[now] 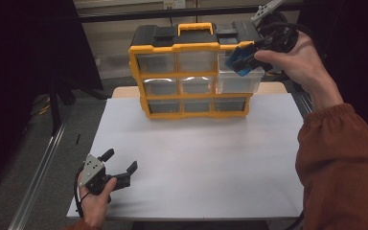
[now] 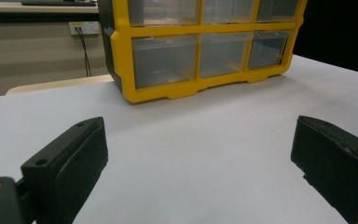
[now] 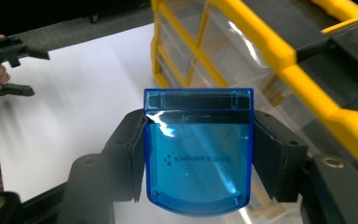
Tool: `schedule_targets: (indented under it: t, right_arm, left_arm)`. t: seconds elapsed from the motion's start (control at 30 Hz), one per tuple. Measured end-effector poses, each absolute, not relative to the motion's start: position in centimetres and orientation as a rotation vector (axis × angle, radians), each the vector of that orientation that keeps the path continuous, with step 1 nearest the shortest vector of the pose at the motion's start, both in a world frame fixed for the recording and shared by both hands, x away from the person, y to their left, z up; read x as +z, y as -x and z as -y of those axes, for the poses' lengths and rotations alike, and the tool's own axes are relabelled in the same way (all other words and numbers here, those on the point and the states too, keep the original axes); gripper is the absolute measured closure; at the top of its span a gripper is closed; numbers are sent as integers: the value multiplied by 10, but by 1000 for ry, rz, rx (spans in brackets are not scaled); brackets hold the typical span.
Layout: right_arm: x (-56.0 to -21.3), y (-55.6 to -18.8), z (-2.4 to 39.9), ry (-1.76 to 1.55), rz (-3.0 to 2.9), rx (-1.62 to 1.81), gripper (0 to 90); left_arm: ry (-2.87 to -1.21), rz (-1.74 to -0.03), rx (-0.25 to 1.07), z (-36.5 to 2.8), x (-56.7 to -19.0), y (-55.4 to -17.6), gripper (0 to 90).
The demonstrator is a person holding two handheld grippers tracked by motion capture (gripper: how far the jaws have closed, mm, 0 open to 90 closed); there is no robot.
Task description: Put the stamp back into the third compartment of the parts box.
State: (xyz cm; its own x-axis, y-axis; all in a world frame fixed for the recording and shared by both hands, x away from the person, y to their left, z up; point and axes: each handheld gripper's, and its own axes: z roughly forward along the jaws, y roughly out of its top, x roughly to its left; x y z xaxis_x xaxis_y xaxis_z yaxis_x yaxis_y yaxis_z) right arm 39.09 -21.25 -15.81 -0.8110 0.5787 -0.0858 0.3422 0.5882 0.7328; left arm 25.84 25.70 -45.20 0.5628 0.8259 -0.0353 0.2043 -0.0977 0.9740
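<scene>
A yellow-framed organizer (image 1: 172, 47) with clear drawers stands at the back of the white table (image 1: 196, 158). Its top right drawer (image 1: 239, 82) is pulled out toward me. My right gripper (image 1: 243, 58) is raised in front of that drawer, shut on a blue see-through case (image 1: 238, 61). In the right gripper view the blue case (image 3: 198, 154) sits upright between the two jaws of the right gripper (image 3: 200, 140), beside the organizer (image 3: 261, 39). My left gripper (image 1: 121, 160) rests open at the table's near left, nothing between its jaws. In its own view the left gripper (image 2: 200, 149) faces the organizer (image 2: 121, 70).
A black frame bar runs behind the organizer (image 1: 172, 14). A metal rail (image 1: 43, 163) runs along the floor left of the table. The person's rust-coloured sleeve (image 1: 340, 158) reaches over the table's right side.
</scene>
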Motion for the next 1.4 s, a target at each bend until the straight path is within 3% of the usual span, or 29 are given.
schedule_targets:
  t: [0.6,1.4]
  right_arm:
    - [-152,-439,211,-911,-2558,831,413]
    - [-172,-462,202,-977,-2675,634,417]
  left_arm:
    - [-1608,-890,651,-257,-452,-258,39]
    - [-1616,-880,655,-259,-452,-257,39]
